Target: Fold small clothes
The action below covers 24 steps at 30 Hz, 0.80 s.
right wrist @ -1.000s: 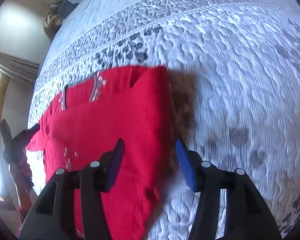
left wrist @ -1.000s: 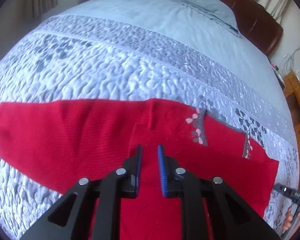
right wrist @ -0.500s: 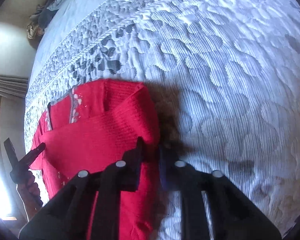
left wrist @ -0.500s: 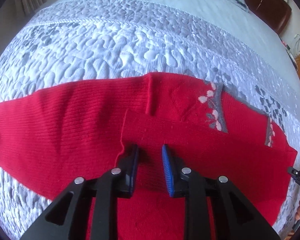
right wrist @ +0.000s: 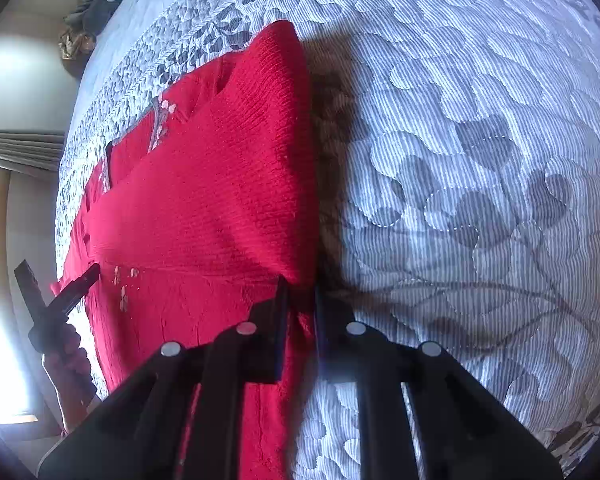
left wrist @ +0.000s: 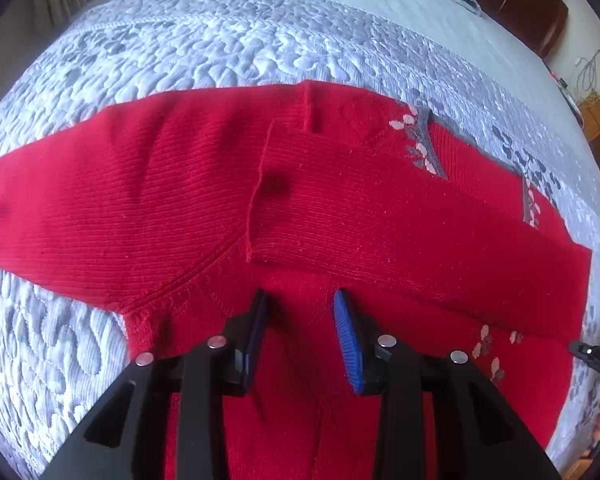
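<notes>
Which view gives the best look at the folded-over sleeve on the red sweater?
Left wrist: the sleeve lies across the red sweater, its cuff edge plain. The right wrist view shows it foreshortened, edge-on near the right gripper.

Loads of open grey-and-white quilted bedspread right of the red knitted sweater. Beyond the sweater there's bare bedspread too, up to a brown headboard.

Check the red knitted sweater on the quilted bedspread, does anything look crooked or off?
Nothing looks damaged. The red knitted sweater lies mostly flat on the grey-white quilted bedspread, one sleeve folded across its body, the other still spread out sideways.
</notes>
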Tool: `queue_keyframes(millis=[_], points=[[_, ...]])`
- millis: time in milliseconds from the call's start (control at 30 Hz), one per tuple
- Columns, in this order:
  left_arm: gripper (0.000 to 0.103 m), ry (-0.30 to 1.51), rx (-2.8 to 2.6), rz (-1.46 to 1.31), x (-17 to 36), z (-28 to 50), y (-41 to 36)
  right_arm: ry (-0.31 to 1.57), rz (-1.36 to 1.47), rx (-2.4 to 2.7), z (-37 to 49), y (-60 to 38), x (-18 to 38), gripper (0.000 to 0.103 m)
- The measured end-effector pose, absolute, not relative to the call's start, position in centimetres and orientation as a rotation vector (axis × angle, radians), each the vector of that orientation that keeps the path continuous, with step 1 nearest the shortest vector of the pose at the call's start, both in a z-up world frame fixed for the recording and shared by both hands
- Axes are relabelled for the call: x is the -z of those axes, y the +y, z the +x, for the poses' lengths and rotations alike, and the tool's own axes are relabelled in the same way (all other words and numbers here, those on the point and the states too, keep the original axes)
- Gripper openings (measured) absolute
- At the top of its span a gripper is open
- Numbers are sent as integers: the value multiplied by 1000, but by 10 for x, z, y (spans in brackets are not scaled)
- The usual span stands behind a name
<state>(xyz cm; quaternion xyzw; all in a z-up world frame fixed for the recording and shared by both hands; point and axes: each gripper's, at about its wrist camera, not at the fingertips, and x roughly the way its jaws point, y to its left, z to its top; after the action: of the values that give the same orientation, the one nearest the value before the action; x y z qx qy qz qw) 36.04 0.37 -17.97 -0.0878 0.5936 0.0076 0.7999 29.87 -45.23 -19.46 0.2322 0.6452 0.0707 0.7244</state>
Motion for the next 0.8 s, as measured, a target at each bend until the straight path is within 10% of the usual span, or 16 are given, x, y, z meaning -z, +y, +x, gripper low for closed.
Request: queue_keyframes(millis=[100,667,800], points=[[37,1271,-28,-170,167,342,8,1377,492,-152,274,-448,179,41],[70,1313,-28,24,151,122,74,1445,293,-227,46,-360,175,44],[52,1322,4,-14,153,105,77,1463,311,-231,44,-347,179,11]])
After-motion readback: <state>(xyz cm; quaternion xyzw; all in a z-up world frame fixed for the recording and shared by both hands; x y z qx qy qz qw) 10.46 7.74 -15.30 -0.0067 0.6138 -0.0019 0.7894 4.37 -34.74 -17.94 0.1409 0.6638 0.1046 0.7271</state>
